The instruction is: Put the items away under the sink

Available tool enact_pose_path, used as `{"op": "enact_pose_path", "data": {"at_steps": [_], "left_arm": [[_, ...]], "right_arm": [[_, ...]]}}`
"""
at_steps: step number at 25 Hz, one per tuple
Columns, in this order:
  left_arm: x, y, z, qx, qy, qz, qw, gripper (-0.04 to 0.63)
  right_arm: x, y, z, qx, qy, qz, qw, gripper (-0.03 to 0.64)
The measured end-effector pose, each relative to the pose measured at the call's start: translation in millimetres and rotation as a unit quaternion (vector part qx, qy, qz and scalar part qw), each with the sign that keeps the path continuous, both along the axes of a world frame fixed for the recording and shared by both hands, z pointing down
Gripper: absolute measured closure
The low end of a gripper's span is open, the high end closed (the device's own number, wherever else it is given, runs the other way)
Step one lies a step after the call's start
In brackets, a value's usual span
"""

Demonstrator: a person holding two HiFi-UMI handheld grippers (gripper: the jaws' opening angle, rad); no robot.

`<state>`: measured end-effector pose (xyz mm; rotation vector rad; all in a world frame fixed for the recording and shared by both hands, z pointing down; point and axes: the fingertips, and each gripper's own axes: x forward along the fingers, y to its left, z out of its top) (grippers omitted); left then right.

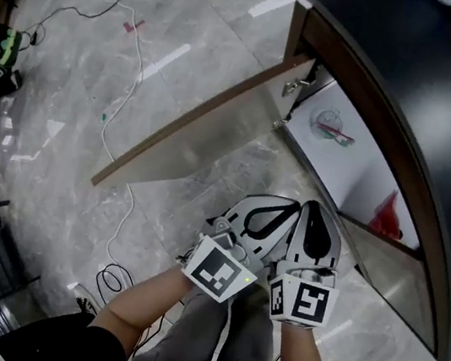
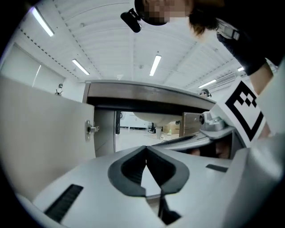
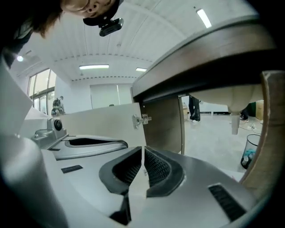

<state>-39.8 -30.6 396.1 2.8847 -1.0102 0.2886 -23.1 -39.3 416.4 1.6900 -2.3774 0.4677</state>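
Grey marble floor [image 1: 190,32] fills the frame's left; at right centre, inside the open white-lined cupboard [image 1: 356,167] under the dark tabletop [image 1: 401,51], a crumpled red plastic bag [image 1: 387,215] looks light, soft and crinkly, best pinched at its top edge, while left claw [image 1: 275,214] and right claw [image 1: 315,220] are closed, empty.

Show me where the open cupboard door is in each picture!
Head view: the cupboard door slants across the middle, from upper right to lower left.
Left gripper view: it fills the left side.
Right gripper view: it stands left of centre.
Shared landmark: the metal hinge at the door's edge.
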Motion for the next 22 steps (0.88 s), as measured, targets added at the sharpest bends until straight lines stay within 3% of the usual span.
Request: {"op": "enact_pose_path", "data": {"at_steps": [7, 13, 22], "left_arm": [[-12, 21, -98, -0.013, -0.022, -0.010, 0.9996, 0.586], [-24, 27, -177, -0.033, 0.010, -0.052, 0.9981, 0.586], [-25, 39, -282, -0.017, 0.023, -0.052, 0.9982, 0.586]], "right_arm": [[-11, 20, -114, -0.001, -0.009, -0.013, 1.000, 0.572], [-12, 29, -202, 0.002, -0.034, -0.014, 0.999, 0.572], [-13, 52, -297, 0.010, -0.046, -0.025, 0.999, 0.572]]}}
